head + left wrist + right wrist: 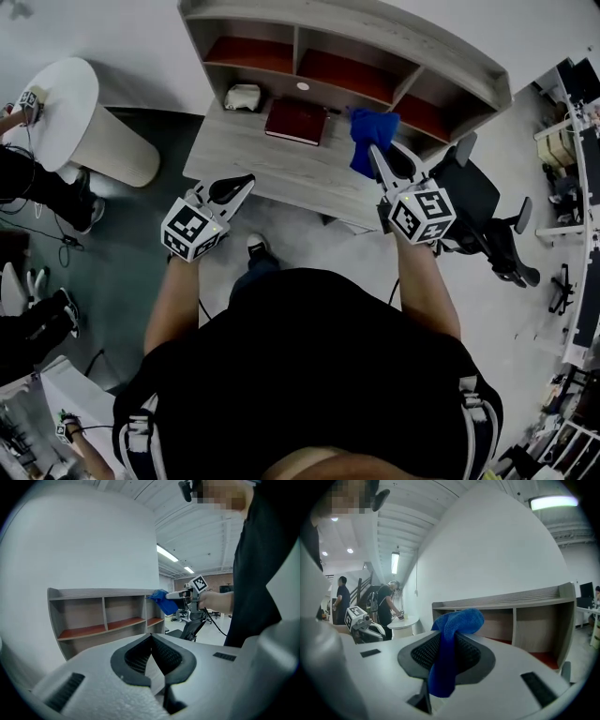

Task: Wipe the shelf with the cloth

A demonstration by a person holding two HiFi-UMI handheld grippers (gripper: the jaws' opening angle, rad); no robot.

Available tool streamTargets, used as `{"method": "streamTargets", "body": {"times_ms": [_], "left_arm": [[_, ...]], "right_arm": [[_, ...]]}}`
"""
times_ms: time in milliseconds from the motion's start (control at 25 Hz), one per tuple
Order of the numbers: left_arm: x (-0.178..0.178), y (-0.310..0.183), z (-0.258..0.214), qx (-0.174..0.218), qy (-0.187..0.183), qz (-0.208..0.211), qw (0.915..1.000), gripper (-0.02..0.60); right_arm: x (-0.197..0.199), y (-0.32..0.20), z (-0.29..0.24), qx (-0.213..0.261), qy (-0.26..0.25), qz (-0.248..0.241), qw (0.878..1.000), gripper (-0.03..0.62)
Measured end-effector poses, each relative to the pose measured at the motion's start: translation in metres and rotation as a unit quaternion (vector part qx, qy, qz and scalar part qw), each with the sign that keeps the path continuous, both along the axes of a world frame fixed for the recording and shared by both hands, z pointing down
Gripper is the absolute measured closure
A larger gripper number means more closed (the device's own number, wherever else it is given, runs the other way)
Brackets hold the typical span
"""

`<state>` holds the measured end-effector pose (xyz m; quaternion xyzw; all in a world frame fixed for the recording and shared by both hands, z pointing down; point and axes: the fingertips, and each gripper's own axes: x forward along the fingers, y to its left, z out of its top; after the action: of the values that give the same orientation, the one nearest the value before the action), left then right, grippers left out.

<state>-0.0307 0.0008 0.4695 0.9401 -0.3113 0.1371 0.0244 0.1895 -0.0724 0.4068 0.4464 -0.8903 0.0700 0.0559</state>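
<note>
A grey wooden shelf [337,23] with red-lined compartments stands on a grey desk [281,159]. My right gripper [377,155] is shut on a blue cloth [370,139], held above the desk's right part, in front of the shelf's right compartment [422,117]. In the right gripper view the cloth [450,644] bulges out above the jaws and hangs down between them. My left gripper [246,183] hangs at the desk's front edge, shut with nothing in it [151,637]. The left gripper view shows the shelf [103,613] and the cloth [164,601] far ahead.
A dark red book [296,120] and a small white device [243,96] lie on the desk before the shelf. A black office chair [487,211] stands to the right. A round white table [66,108] is at the left, with people near it [386,604].
</note>
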Motion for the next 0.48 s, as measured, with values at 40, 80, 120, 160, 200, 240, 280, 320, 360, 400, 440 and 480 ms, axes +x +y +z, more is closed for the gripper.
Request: {"method": "streamTargets", "body": {"times_ms": [40,80,120,160,200,240,280,320,360,400,440,480], "left_arm": [[-0.005,-0.007,0.000,-0.001,0.000,0.002,1.0000,0.565],[-0.010,-0.014,-0.001,-0.002,0.000,0.004,1.0000,0.565],[-0.015,-0.021,-0.001,-0.003,0.002,0.007,1.0000,0.565],[-0.020,-0.027,-0.001,-0.003,0.003,0.010,0.9999,0.565],[-0.025,-0.034,-0.001,-0.004,0.003,0.012,0.9999,0.565],[-0.030,-0.041,0.000,-0.004,0.002,0.014,0.9999,0.565],[-0.035,-0.048,0.000,-0.005,0.001,0.015,0.9999,0.565],[-0.039,-0.055,0.000,-0.004,0.001,0.017,0.9998,0.565],[-0.043,-0.061,-0.002,-0.004,0.002,0.021,0.9998,0.565],[-0.046,-0.067,-0.005,-0.002,0.004,0.025,0.9997,0.565],[-0.049,-0.072,-0.006,-0.002,0.005,0.030,0.9995,0.565],[-0.052,-0.077,-0.007,-0.001,0.006,0.034,0.9994,0.565]], "right_arm": [[-0.005,-0.006,0.000,-0.001,0.000,0.002,1.000,0.507],[-0.010,-0.012,0.001,-0.003,0.001,0.004,1.000,0.507],[-0.016,-0.018,0.001,-0.004,0.002,0.006,1.000,0.507],[-0.021,-0.023,0.001,-0.006,0.004,0.007,1.000,0.507],[-0.026,-0.029,0.002,-0.007,0.006,0.008,1.000,0.507],[-0.031,-0.034,0.001,-0.008,0.006,0.010,1.000,0.507],[-0.035,-0.039,0.000,-0.007,0.005,0.012,1.000,0.507],[-0.040,-0.043,-0.002,-0.006,0.004,0.015,1.000,0.507],[-0.044,-0.047,-0.004,-0.004,0.004,0.018,1.000,0.507],[-0.048,-0.051,-0.006,-0.002,0.006,0.021,1.000,0.507],[-0.052,-0.055,-0.007,-0.002,0.009,0.024,1.000,0.507],[-0.056,-0.059,-0.007,-0.003,0.011,0.026,1.000,0.507]]}}
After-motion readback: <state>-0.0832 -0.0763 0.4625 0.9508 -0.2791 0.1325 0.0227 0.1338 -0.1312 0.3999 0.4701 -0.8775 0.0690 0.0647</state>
